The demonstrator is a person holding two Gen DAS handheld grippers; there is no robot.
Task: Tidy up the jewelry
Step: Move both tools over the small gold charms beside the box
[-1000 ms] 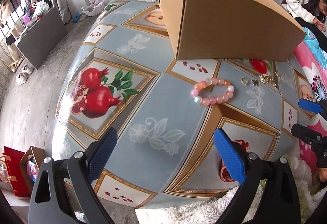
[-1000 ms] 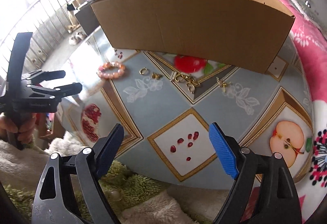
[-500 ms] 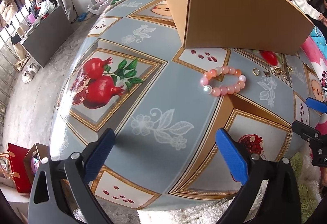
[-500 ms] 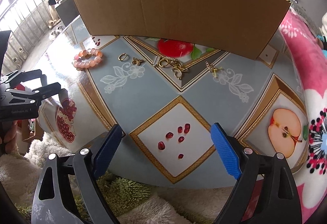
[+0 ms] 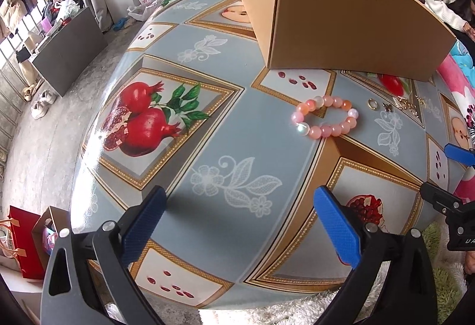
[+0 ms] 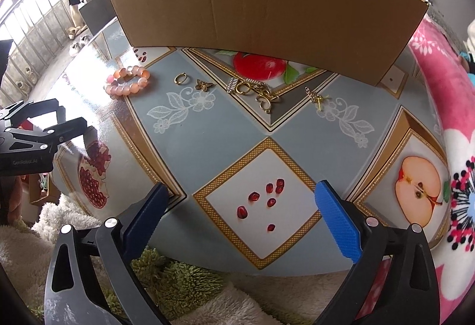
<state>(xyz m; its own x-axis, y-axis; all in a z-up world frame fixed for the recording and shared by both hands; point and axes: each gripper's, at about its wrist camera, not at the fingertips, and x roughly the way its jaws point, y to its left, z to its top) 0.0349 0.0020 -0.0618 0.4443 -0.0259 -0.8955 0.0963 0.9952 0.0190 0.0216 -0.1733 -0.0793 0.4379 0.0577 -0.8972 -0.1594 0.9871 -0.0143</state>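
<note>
Left claw [image 5: 237,224]: fingers standing wide apart, holding nothing, hovering over the near edge of the surface [image 5: 225,123].
Right claw [image 6: 240,218]: likewise spread and empty, hanging over the near rim.
Change: both claws are closing in on the surface; the box [image 6: 267,4] and the jewelry are looming larger in both views than a second ago.
Bracelet [image 5: 325,117]: lying flat at 1 o'clock from the left claw, well apart from it, just short of the box.
Small pieces: ring [image 6: 180,78], butterfly charm [image 6: 204,85], gold tangle [image 6: 255,92] and pin [image 6: 316,96] are sitting in a row before the box, at 11 to 1 o'clock from the right claw.
Meaning: nothing is grasped yet; the approach looks to be under way, the bracelet seeming the left claw's likeliest first pick.
</note>
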